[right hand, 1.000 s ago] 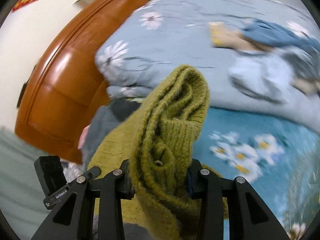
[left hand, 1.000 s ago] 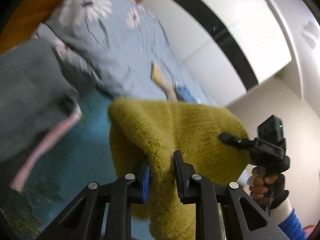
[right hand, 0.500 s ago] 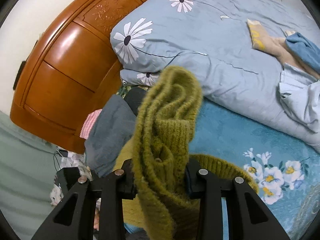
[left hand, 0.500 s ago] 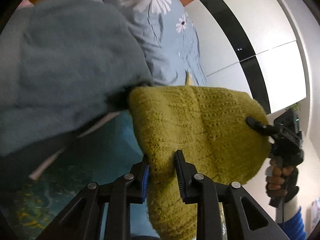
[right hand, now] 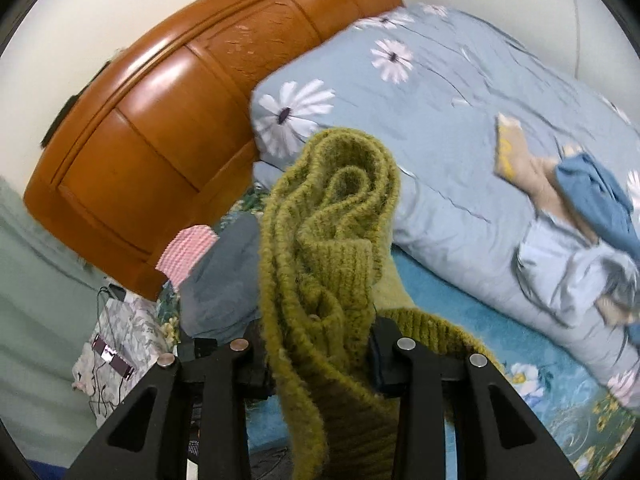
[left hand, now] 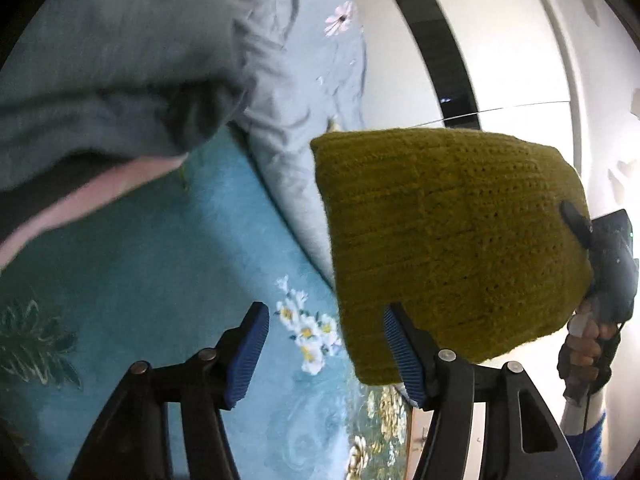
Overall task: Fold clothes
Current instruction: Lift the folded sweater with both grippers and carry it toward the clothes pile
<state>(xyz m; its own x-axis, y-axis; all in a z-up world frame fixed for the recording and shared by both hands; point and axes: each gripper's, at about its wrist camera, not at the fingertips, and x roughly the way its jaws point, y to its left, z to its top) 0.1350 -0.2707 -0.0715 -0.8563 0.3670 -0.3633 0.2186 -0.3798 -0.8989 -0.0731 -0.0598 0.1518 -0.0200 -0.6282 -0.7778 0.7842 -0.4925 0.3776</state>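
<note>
One olive-green knitted sweater [left hand: 448,240] fills the scene, thick and ribbed, with a fuzzy surface and visible rows of stitches. In the left wrist view it hangs as a broad folded panel at about 3 o'clock, held up off the bed, its lower edge dropping to just beside the left gripper's right-hand pad. The left gripper [left hand: 324,348] stands wide, blue ridged pads apart with nothing between them; only the teal floral bedsheet [left hand: 168,280] shows in the gap. At the panel's far edge, around 3 o'clock, the right gripper [left hand: 576,224] bites into the knit, a hand [left hand: 588,352] in a fingerless glove gripping its handle below.

In the right wrist view the same sweater [right hand: 332,248] rises from 6 o'clock as a bunched, layered roll of several folds, with a ribbed cuff or hem curled near its middle. The right gripper [right hand: 320,356] is closed on this bundle, the knit squeezed between its two black fingers and spilling down below them.

Behind, a pale blue quilt [right hand: 440,120] with white daisies lies at 1 o'clock, with blue and tan clothes [right hand: 580,188] on it at 3 o'clock. A grey garment [right hand: 224,276] with a pink ribbed edge sits at 9 o'clock, before the orange wooden headboard [right hand: 160,112].
</note>
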